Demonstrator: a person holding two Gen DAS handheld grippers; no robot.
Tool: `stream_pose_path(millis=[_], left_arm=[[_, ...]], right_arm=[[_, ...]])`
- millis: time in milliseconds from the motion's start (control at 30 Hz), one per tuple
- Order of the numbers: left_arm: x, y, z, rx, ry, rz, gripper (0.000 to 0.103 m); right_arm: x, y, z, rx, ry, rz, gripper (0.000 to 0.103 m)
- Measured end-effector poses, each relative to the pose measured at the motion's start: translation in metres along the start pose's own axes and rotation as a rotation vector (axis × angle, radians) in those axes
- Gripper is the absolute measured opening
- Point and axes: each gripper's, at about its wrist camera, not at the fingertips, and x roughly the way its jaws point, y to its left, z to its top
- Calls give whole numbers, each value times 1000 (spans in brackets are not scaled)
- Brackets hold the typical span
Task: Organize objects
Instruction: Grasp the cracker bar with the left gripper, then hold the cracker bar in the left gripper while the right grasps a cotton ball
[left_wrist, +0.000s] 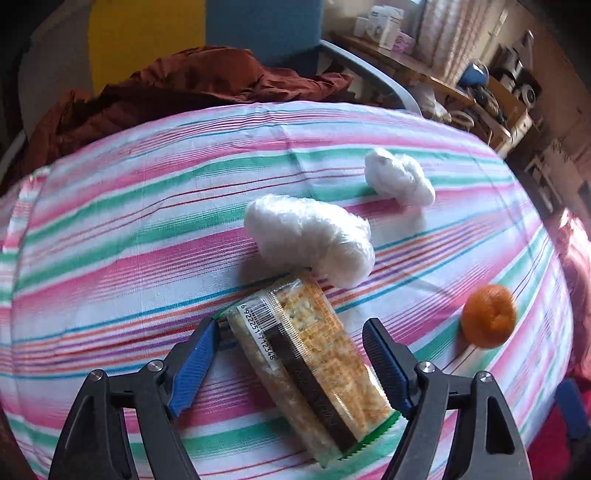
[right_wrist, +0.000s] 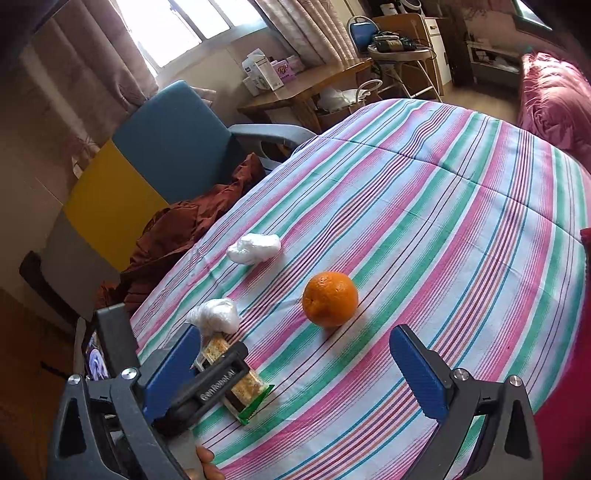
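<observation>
The cracker packet (left_wrist: 310, 369) lies on the striped cloth (left_wrist: 110, 221) between the wide-open, empty left gripper (left_wrist: 291, 354). Just beyond it sits a white wad (left_wrist: 310, 236); a second wad (left_wrist: 399, 177) lies farther right, and the orange (right_wrist: 330, 299) rests apart, ahead of the open, empty right gripper (right_wrist: 295, 369). The slick wrapper could skid or twist if pinched off-centre. No container is visible.

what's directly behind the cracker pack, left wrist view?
A white plastic wad sits right behind the cracker pack, at its far end. Contact there can't be confirmed. A second wad lies farther back.
</observation>
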Motion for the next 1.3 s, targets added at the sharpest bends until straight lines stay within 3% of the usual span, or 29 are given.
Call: stream_pose_path(millis=[100,167,233,333,400,567,1300], left_arm=[[-3,-3,-15,96,-39,16,80],[-10,4,-25,114,-63,19,70],[-17,15,-31,105,-73,3,48],[-29,36,-47,108,-98,-24,48],[-36,43,-64,148,-138,9,48],[-52,68,-96,116,-195,26,48],[-52,75,-103,93,-239,-3,49]], right_arm=[[3,0,0,-4,11,-4,103],[5,1,-1,-11,19,-9,103],[7,3,-2,-20,28,-15,103],[11,6,-3,-41,45,-29,103],[14,9,-5,-56,57,-36,103],[19,17,-9,-100,72,-60,103],[41,40,-28,-249,158,-141,103]])
